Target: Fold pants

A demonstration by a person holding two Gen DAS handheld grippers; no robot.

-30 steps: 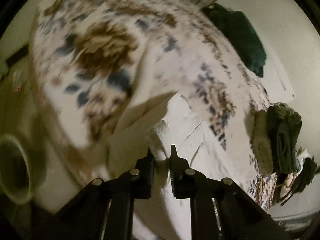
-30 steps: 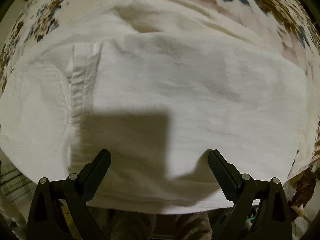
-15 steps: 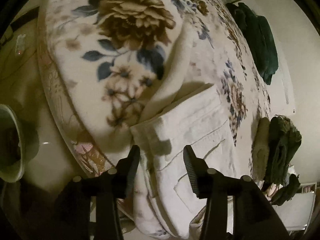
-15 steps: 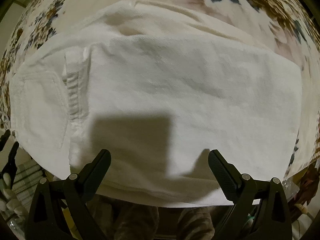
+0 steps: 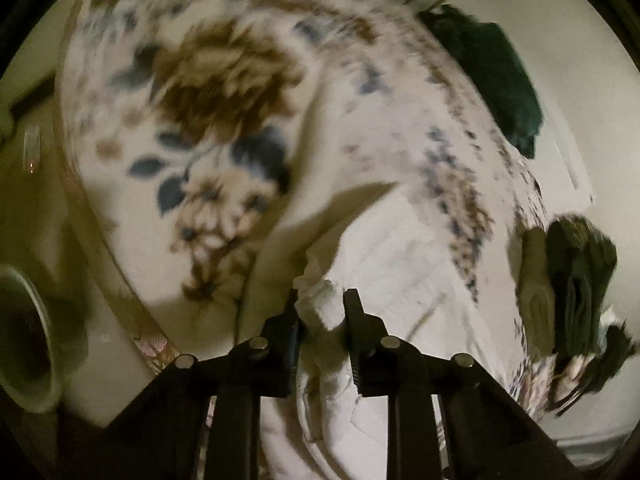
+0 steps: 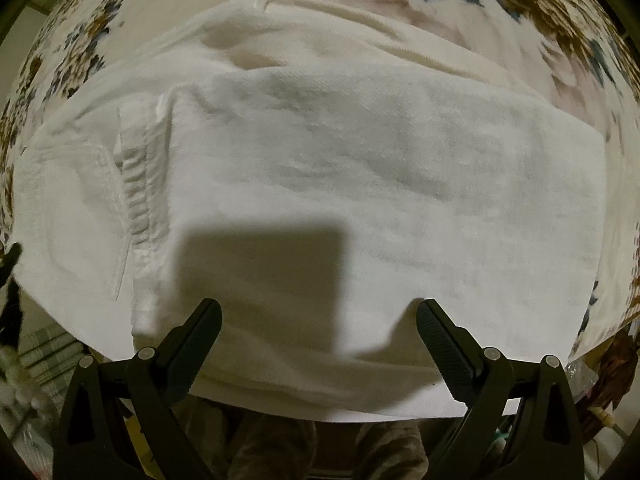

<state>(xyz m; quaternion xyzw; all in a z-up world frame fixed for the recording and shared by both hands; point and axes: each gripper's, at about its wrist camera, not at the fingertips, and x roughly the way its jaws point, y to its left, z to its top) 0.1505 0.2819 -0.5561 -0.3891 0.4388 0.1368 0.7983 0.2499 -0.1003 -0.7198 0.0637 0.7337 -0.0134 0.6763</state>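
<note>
The white pants (image 6: 360, 200) lie folded into a wide rectangle on the floral bedspread (image 6: 520, 20), with the waistband and a pocket at the left. My right gripper (image 6: 318, 332) hovers open and empty over their near edge. In the left wrist view my left gripper (image 5: 320, 308) is shut on a bunched corner of the white pants (image 5: 400, 264) at the bed's edge and lifts it slightly.
A dark green garment (image 5: 492, 76) lies at the far side of the bed. A stack of folded green and beige clothes (image 5: 572, 280) sits to the right. A round pale container (image 5: 24, 340) stands on the floor to the left. The bedspread (image 5: 200, 120) fills the left wrist view.
My left gripper was open around the pants' corner half a second ago and has closed on it; the view is blurred from motion. The right gripper has stayed open over the pants.
</note>
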